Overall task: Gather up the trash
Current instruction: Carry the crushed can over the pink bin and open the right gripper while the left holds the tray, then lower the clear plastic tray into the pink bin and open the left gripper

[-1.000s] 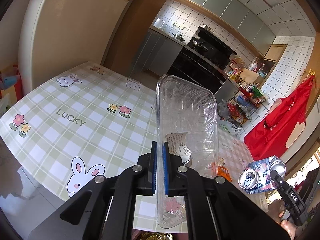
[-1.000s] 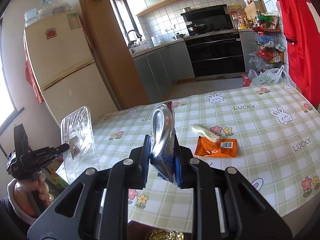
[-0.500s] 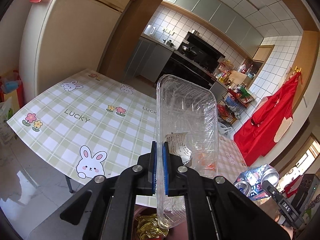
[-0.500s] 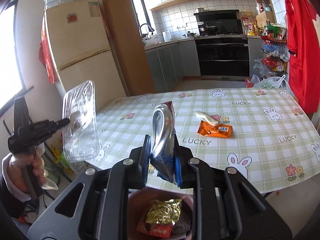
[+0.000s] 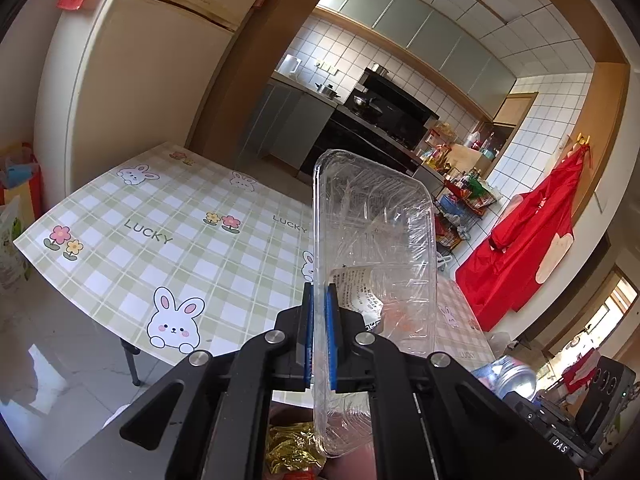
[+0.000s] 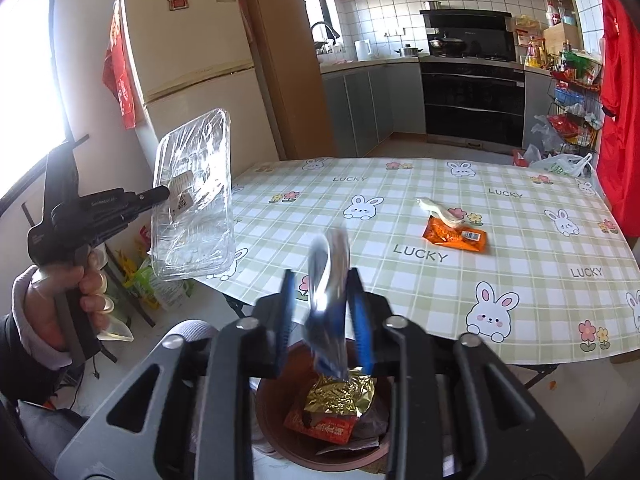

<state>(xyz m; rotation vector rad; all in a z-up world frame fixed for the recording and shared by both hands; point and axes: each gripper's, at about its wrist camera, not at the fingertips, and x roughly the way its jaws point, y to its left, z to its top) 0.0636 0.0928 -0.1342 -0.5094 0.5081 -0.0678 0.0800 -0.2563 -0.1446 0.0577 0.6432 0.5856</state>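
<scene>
Standing upright, crushed can [image 6: 328, 280] between parted right tool [image 6: 325, 312].

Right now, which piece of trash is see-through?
The clear plastic tray in the left gripper. The crushed can is shiny metal, the snack wrapper orange.

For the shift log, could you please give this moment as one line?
left gripper: shut on clear tray | right gripper: open, crushed can dropping | bin: below | table: orange wrapper left
</scene>
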